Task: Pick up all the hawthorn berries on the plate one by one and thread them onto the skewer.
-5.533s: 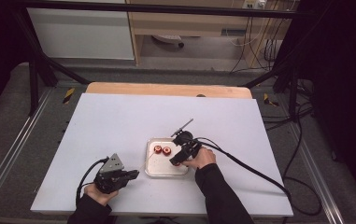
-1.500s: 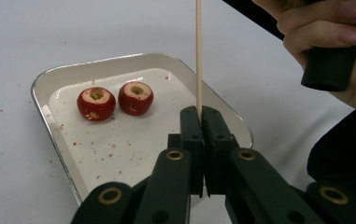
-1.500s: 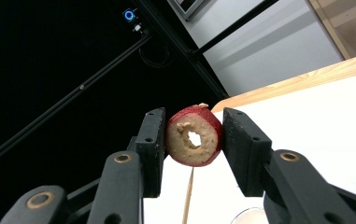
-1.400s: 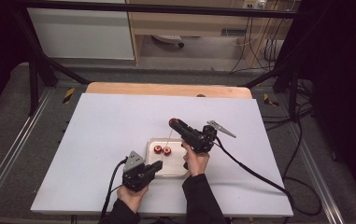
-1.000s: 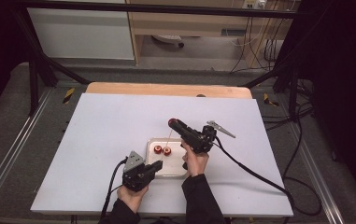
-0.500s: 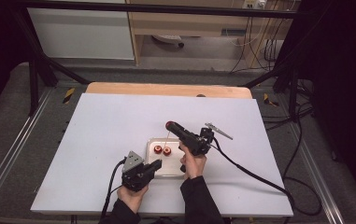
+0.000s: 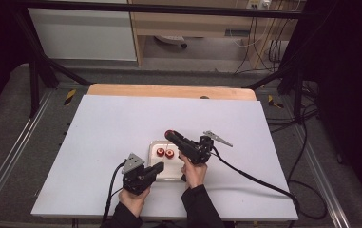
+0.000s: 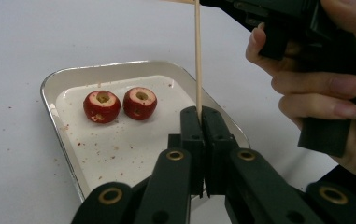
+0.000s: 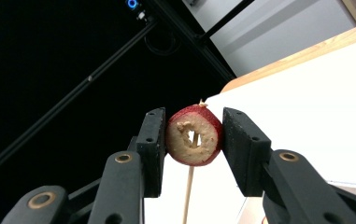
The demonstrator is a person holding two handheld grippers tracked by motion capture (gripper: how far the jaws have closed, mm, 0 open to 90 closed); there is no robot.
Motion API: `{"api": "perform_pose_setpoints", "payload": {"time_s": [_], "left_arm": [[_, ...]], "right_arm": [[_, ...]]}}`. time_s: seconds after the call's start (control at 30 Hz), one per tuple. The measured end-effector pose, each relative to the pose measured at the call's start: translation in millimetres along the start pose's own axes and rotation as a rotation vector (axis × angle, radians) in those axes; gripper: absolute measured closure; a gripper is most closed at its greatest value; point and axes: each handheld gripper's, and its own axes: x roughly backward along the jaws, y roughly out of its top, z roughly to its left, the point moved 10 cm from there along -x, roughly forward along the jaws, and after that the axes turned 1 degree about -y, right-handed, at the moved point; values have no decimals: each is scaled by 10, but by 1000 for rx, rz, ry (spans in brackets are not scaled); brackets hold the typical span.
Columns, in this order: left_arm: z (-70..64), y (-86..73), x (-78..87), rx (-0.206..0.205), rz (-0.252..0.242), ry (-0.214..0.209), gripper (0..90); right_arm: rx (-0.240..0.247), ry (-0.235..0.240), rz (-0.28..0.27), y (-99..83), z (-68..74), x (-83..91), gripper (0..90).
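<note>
Work surface: a white table (image 7: 98,142) with a wooden strip along its far edge; a shallow white tray (image 8: 49,88) lies directly on it near the person's side; red crumbs dot the surface beside the tray.

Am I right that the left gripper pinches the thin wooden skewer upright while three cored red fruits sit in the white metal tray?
Not quite: two cored red fruits sit in the white metal tray, as the left gripper view shows. The left gripper does pinch the thin wooden skewer upright.
</note>
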Motion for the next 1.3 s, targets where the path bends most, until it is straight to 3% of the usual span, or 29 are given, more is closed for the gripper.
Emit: {"api": "perform_pose_setpoints", "payload": {"time_s": [0.23, 0.37, 0.53, 0.73, 1.07, 1.13, 1.3], "left_arm": [[-1, -8, -15, 12, 18, -9, 886], [27, 1, -17, 2, 23, -5, 886], [38, -14, -23, -2, 37, -12, 886], [35, -38, -40, -24, 53, -17, 886], [37, -40, -31, -40, 56, -29, 887], [52, -26, -8, -60, 55, -20, 887], [101, -62, 40, -103, 90, -18, 886]], "right_arm": [[41, -3, 54, -166, 30, 31, 614], [66, -1, 113, -345, 58, 62, 613], [105, -11, 147, -497, 76, 100, 613], [148, -28, 174, -564, 82, 140, 612], [154, -24, 208, -646, 81, 153, 601], [196, -47, 203, -589, 87, 189, 499], [258, -92, 234, -492, 45, 269, 378]]}}
